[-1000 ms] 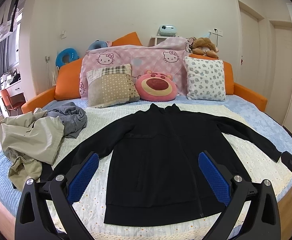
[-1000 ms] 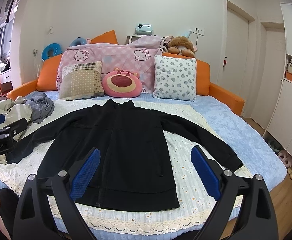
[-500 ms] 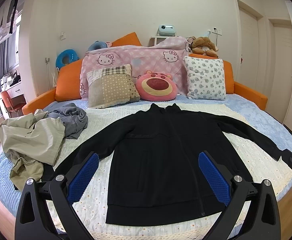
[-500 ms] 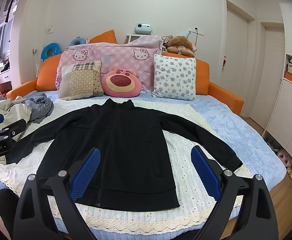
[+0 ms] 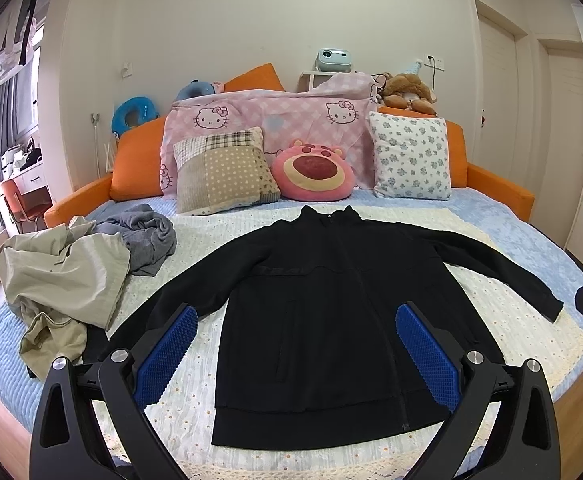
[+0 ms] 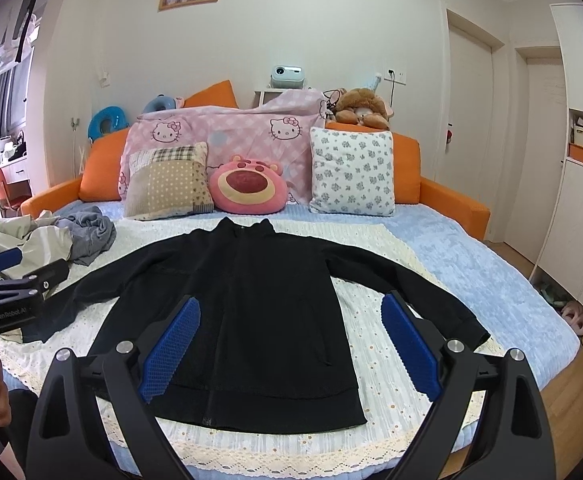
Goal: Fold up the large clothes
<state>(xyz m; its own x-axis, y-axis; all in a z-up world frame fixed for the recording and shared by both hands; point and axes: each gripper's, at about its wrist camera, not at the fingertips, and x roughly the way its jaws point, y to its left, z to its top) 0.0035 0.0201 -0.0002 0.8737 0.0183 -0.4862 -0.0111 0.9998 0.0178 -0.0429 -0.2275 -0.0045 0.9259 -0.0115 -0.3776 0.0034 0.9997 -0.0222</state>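
The left gripper (image 5: 291, 344) has its two blue-padded fingers (image 5: 163, 350) spread wide and holds nothing; it is above the near edge of the bed, touching no cloth. The right gripper (image 6: 291, 340) is the same, its fingers (image 6: 409, 338) far apart and empty.

The black zip jacket (image 5: 323, 320) lies flat, front side up, in the centre of both frames on a cream eyelet blanket (image 5: 211, 240) over the blue bed cover. It looks smooth, zipper closed, both sleeves stretched out diagonally to the lower left and lower right. Its long axis runs from the collar at the frame's middle, pointing toward the cushions, down to the hem near the bottom edge.

At the left of the frame a beige garment (image 5: 59, 272) and a grey garment (image 5: 143, 236) lie crumpled.
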